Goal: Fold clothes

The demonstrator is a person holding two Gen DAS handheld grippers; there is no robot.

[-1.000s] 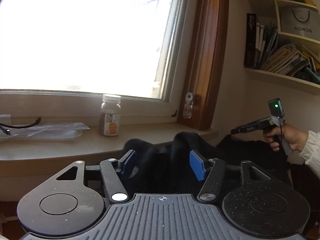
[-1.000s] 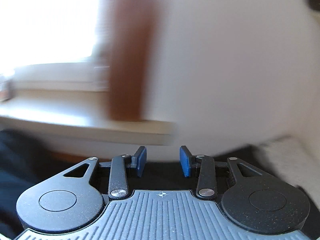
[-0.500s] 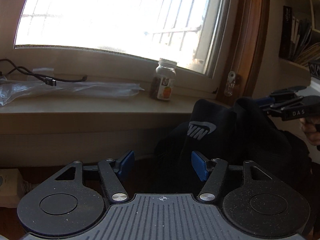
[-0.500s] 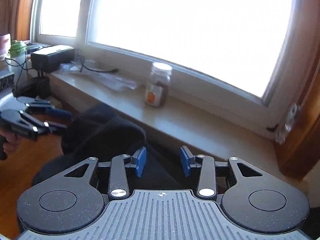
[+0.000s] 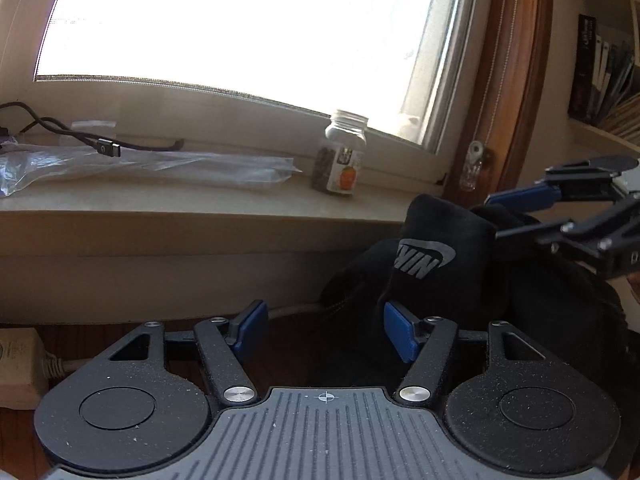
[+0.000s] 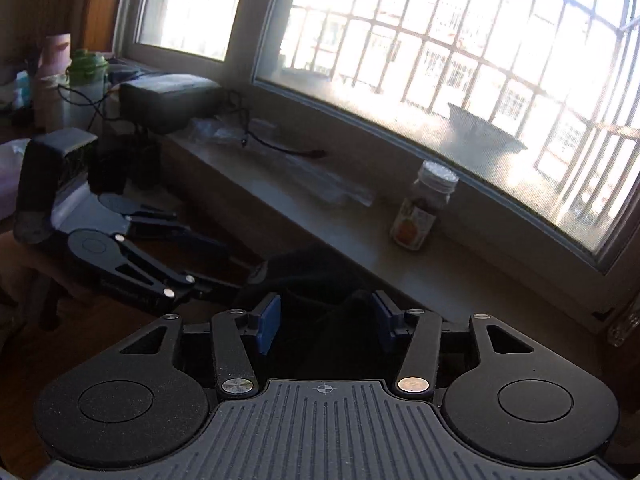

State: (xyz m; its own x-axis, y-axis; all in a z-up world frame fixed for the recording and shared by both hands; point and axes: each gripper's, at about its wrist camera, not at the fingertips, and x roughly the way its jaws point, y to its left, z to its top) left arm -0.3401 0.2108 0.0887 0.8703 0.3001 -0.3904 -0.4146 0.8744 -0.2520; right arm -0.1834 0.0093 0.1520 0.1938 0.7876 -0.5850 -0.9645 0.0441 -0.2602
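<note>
Black garment (image 5: pixel 440 264) heaped below windowsill (image 5: pixel 200 204), jar (image 5: pixel 343 160) and cable (image 5: pixel 100 144) above.

One black garment (image 5: pixel 440 264), one jar (image 5: pixel 342 160) on the windowsill (image 5: pixel 200 200), one black cable (image 5: pixel 80 140), one plastic bag (image 5: pixel 160 164), two grippers

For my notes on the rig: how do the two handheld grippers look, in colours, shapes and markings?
Both the left gripper and the right gripper are matte black, with two round discs, silver pivot pins, thin linkage bars and blue pads on the jaws. A grey ribbed plate with a small crosshair mark sits at the base.
</note>
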